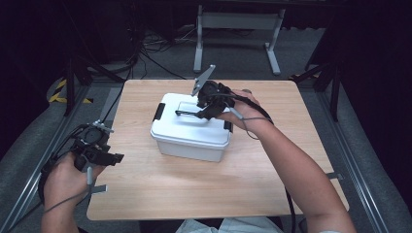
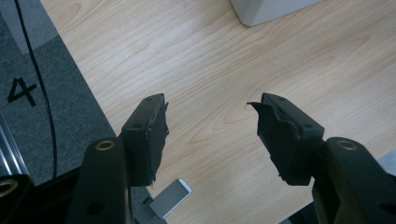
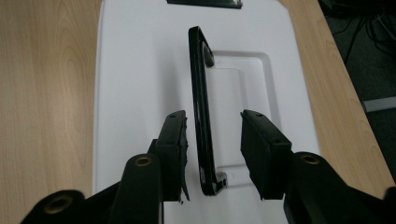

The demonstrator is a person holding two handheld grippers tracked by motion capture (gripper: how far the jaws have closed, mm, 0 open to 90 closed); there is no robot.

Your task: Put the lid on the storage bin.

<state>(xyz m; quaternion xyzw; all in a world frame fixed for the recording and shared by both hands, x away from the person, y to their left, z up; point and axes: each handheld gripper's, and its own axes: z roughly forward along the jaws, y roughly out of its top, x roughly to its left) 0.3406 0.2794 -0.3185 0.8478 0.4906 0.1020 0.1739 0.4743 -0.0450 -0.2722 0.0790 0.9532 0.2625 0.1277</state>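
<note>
High view: a white storage box is sitting near the centre of the wooden table, with black latches at its 3 and 9 o'clock ends. The right gripper is hanging over the lid at about 1 o'clock from the box's centre, beside the black carrying handle. The left gripper is resting at the table's 9 o'clock edge, well apart from the box (its cable is trailing toward the person).

Left gripper view: the two jaws are standing wide apart with nothing between them, over bare wood; a corner of the box is showing at 1 o'clock, and a small grey tab is lying at 6 o'clock on the table edge.

Right gripper view: the jaws are standing spread on either side of the raised handle, which is running from 12 to 6 o'clock between them; neither pad is pressing on it, though the left one is sitting just beside it. The lid is lying beneath.
</note>
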